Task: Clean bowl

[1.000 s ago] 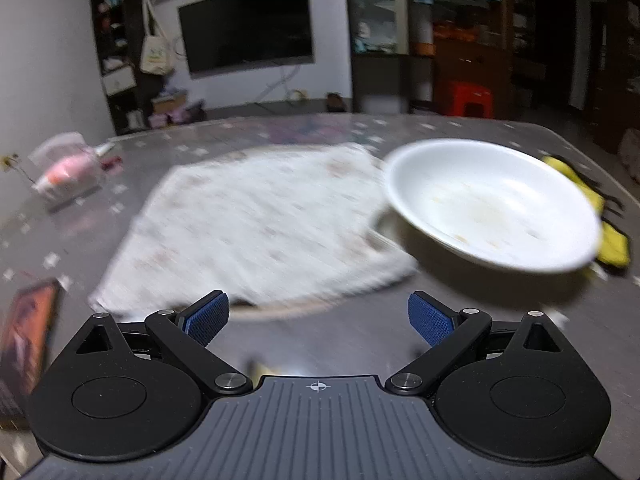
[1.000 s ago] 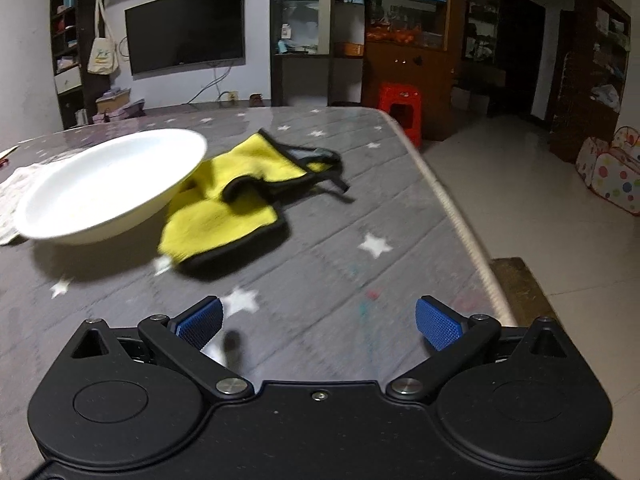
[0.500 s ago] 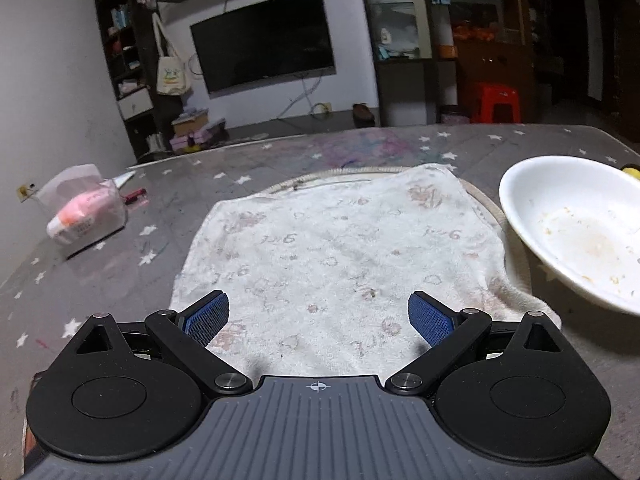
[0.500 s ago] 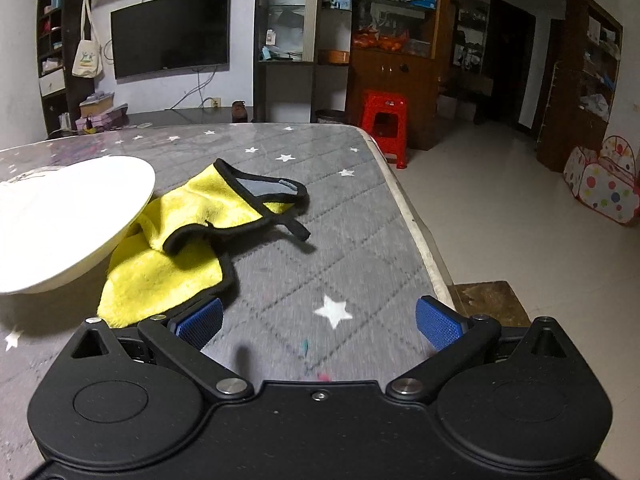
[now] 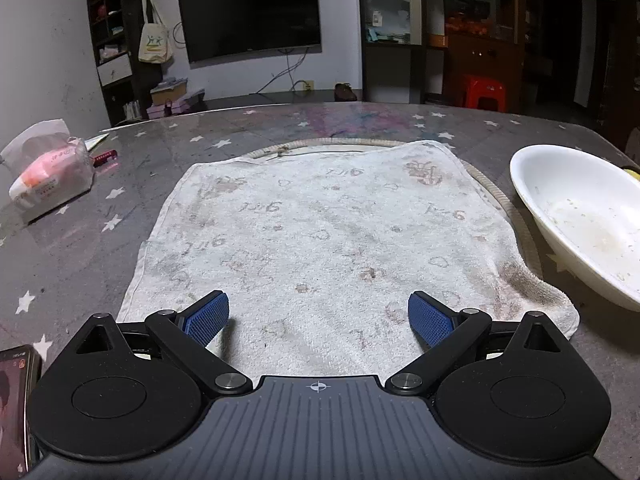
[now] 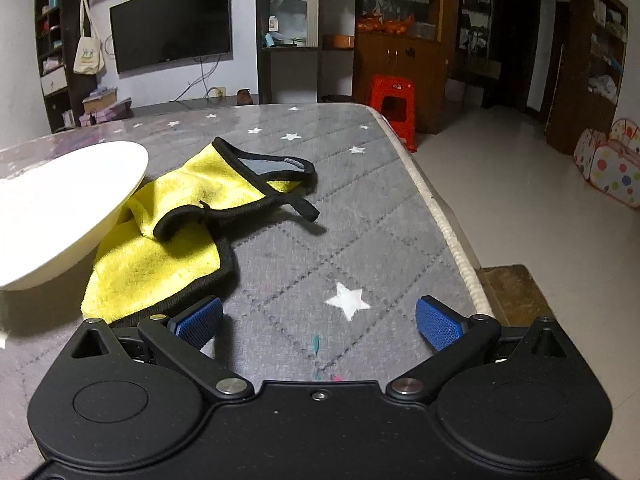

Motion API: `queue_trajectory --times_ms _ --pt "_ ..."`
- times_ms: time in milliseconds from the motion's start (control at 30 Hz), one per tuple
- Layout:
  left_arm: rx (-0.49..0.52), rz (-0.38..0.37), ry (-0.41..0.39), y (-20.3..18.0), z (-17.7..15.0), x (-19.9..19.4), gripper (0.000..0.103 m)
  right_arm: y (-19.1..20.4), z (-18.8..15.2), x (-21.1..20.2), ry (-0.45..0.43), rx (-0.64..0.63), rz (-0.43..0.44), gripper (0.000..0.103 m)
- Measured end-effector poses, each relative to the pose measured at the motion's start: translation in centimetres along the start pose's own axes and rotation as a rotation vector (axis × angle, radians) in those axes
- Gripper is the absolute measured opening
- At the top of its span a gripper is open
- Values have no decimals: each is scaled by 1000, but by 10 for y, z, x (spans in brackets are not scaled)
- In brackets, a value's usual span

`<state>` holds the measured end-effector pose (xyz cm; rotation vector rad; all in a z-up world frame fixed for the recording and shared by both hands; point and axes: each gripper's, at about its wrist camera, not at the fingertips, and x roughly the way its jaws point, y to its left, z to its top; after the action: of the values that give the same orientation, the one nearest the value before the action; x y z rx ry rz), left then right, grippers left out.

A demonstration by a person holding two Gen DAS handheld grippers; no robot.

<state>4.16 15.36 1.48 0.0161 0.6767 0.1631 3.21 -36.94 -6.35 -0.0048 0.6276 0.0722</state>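
Observation:
A white bowl with food smears inside sits at the right of the left wrist view, its near rim by a stained white towel. My left gripper hovers open over the towel's near edge, holding nothing. In the right wrist view the same bowl lies at the left, resting partly on a yellow cloth with black trim. My right gripper is open and empty above the grey starred table cover, with its left finger close to the cloth's near corner.
A tissue pack lies at the far left of the table, and a phone sits at the near left edge. The table's right edge drops to the floor. A red stool stands beyond the table.
The left gripper swung left from the bowl to face the towel, then settled. The right gripper moved forward toward the yellow cloth, which now lies closer to its left finger.

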Motion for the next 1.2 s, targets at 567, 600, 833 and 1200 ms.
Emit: queue_trajectory --times_ms 567,600,833,1200 --pt "-61 -28 26 6 0 6 103 -43 -5 -14 1 11 7 103" --pt "-61 -29 26 5 0 6 103 -47 -5 -15 1 12 7 103" --pt "-60 -28 26 1 -1 5 103 -41 -7 -14 0 2 6 103" --pt "-61 -29 26 8 1 7 103 -80 -11 -22 3 7 10 103"
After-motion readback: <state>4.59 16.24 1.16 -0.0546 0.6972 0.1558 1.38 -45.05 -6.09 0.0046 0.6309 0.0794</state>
